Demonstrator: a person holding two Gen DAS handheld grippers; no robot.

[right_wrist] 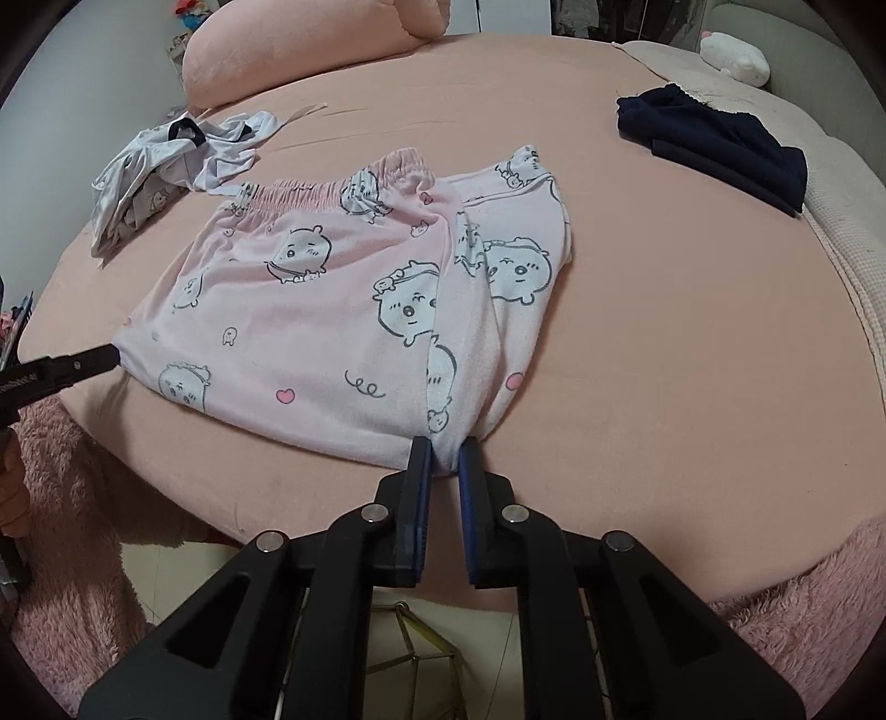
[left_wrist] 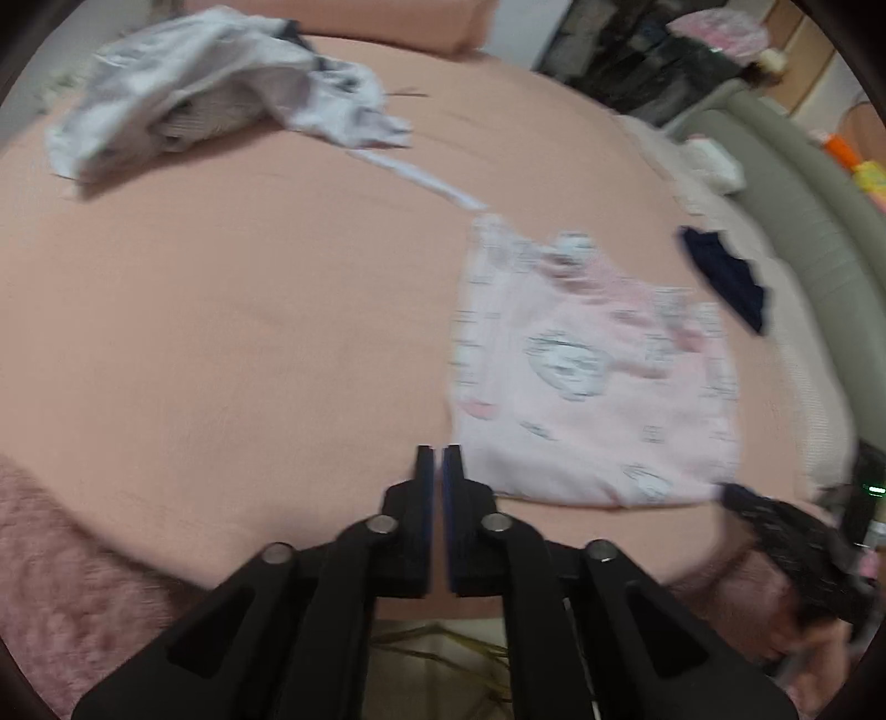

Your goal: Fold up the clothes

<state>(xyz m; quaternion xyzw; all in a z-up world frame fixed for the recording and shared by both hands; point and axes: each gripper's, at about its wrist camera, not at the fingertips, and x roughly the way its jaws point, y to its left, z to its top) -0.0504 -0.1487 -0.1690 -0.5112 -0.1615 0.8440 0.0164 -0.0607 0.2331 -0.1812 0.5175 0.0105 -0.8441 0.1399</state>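
Pink pyjama pants (right_wrist: 332, 310) printed with cartoon animals lie flat on the pink bed sheet (right_wrist: 692, 387), waistband at the far side. My right gripper (right_wrist: 444, 446) is shut on their near right corner, and cloth bunches between its pads. In the left wrist view the pants (left_wrist: 598, 376) are blurred, and the right gripper (left_wrist: 731, 495) meets their near corner. My left gripper (left_wrist: 440, 451) is shut, right at the pants' near left corner. I see no cloth between its fingers. In the right wrist view the left gripper (right_wrist: 113, 354) touches that corner with its tips.
A crumpled white and grey garment (right_wrist: 166, 160) lies at the far left of the bed. A folded navy garment (right_wrist: 714, 144) sits at the far right. A pink pillow (right_wrist: 310, 44) is at the back. A fluffy pink blanket (right_wrist: 72, 498) hangs over the near edge.
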